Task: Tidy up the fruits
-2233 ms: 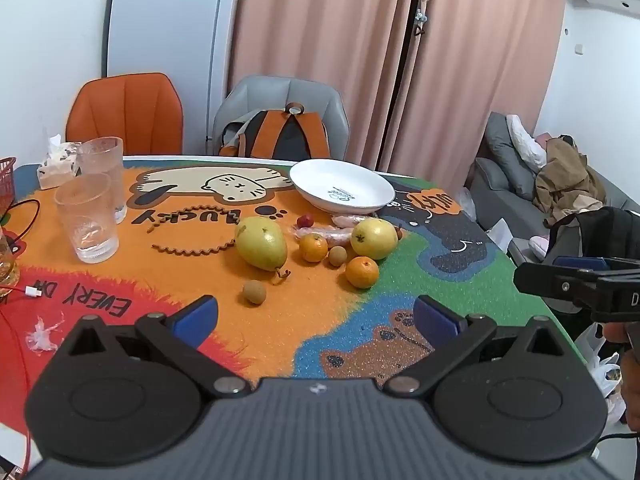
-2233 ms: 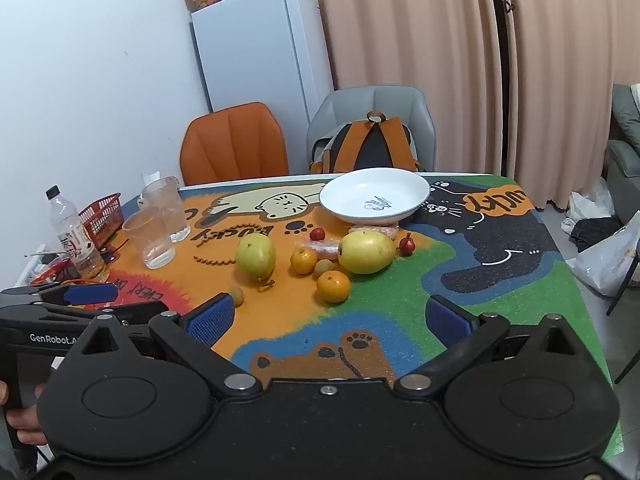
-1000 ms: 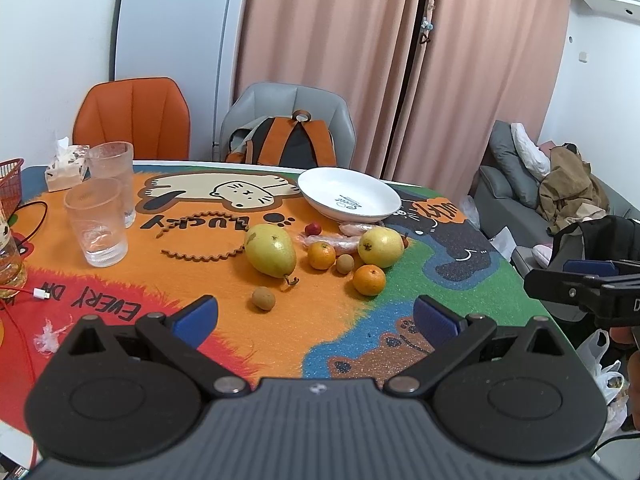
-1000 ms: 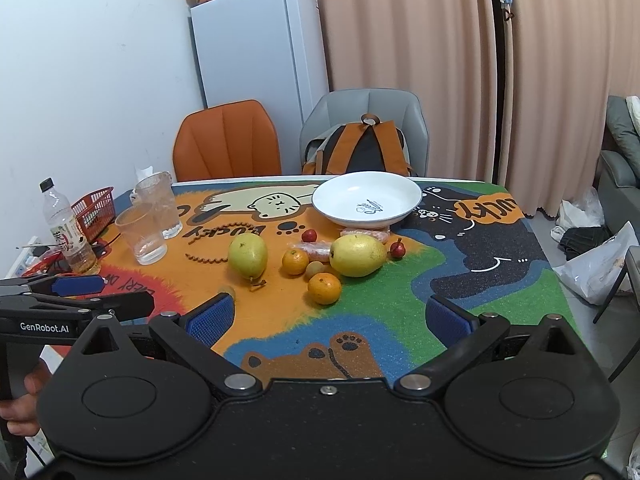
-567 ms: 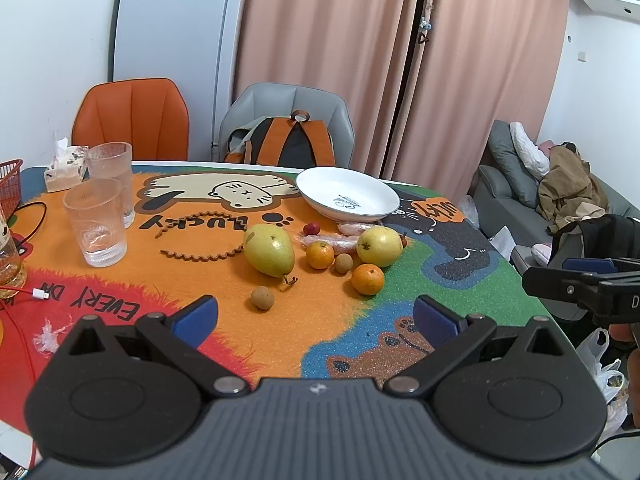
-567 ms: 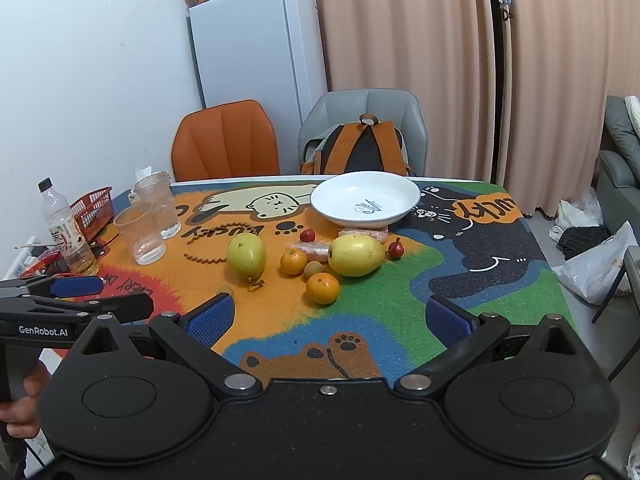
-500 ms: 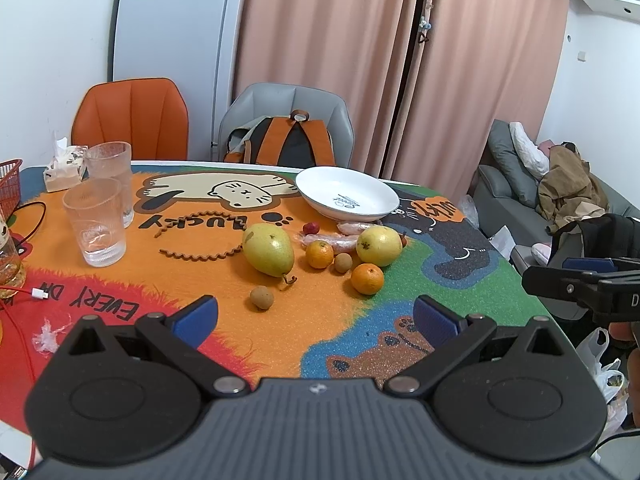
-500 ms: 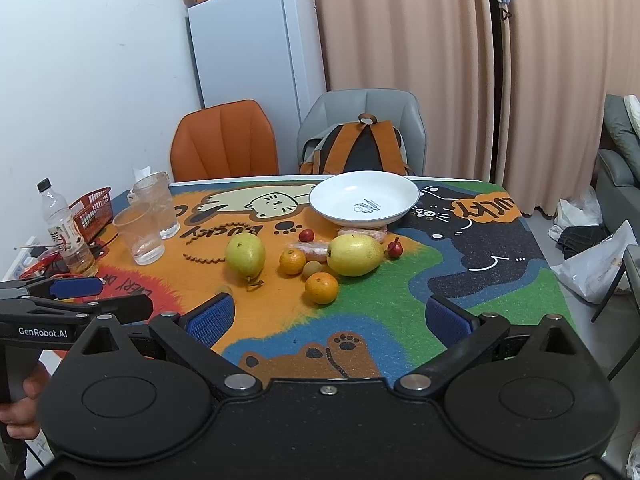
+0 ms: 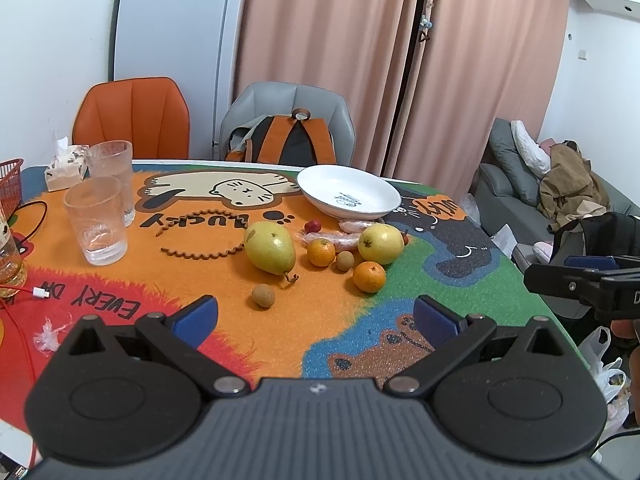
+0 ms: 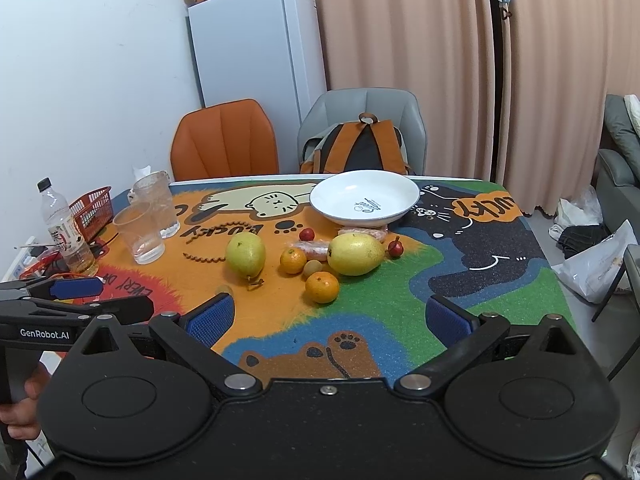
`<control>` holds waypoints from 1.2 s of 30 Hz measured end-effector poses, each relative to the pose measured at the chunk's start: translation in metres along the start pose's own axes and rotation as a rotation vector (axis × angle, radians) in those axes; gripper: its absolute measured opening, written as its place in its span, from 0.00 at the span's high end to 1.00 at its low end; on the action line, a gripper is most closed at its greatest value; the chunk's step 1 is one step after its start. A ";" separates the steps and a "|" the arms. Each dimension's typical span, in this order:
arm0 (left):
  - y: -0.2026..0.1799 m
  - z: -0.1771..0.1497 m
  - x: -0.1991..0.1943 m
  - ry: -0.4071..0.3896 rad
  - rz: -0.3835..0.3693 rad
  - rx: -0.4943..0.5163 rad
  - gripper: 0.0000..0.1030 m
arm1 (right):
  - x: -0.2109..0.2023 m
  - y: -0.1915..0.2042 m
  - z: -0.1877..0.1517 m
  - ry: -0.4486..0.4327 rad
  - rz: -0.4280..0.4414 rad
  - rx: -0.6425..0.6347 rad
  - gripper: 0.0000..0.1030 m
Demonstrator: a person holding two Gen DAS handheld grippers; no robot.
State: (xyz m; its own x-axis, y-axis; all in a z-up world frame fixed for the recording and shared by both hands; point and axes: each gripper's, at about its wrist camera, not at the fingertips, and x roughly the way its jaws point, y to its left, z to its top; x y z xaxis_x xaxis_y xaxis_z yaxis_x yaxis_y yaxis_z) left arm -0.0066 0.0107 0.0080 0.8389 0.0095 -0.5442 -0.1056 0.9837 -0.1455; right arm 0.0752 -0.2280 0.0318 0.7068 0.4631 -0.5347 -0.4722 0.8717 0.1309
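A white plate (image 9: 349,196) (image 10: 364,200) stands empty at the far side of the cartoon mat. In front of it lie two yellow-green pears (image 9: 270,248) (image 9: 381,238), two oranges (image 9: 321,252) (image 9: 369,277), two small brown fruits (image 9: 263,295) (image 9: 345,260), red cherries (image 9: 313,225) (image 10: 395,247) and a wrapped pink item (image 9: 348,240). My left gripper (image 9: 316,316) is open and empty above the near mat edge. My right gripper (image 10: 328,316) is open and empty, also short of the fruit. Each gripper shows at the edge of the other's view.
Two clear glasses (image 9: 96,226) (image 9: 112,176), a plastic bottle (image 10: 64,232), a red basket (image 10: 90,210), a tissue pack (image 9: 64,168) and a red cable (image 9: 20,290) crowd the table's left side. A brown wavy band (image 9: 200,248) lies on the mat. Two chairs (image 9: 132,118) stand behind, one holding a backpack (image 9: 290,144).
Both grippers have drifted slightly back and up from the table, so the fruit looks a little farther away. Nothing on the table has moved. Both stay open.
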 end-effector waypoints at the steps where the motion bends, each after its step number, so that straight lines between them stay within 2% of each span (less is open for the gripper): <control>1: 0.000 0.000 0.000 0.000 0.000 0.000 0.00 | 0.000 0.000 0.000 0.001 -0.001 -0.001 0.00; 16: 0.002 -0.004 0.006 0.007 0.010 -0.003 0.00 | 0.006 0.001 -0.002 0.012 0.006 -0.001 0.00; 24: 0.007 -0.004 0.020 0.023 0.033 -0.022 0.00 | 0.023 -0.005 -0.005 0.043 0.011 0.011 0.00; 36: 0.008 -0.007 0.049 0.045 0.029 -0.033 0.00 | 0.056 -0.024 -0.011 0.101 0.050 0.045 0.00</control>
State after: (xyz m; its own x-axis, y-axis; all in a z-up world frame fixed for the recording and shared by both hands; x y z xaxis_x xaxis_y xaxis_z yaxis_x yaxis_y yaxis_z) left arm 0.0299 0.0178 -0.0259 0.8103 0.0291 -0.5853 -0.1475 0.9767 -0.1556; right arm 0.1202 -0.2248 -0.0105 0.6252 0.4898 -0.6076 -0.4797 0.8553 0.1959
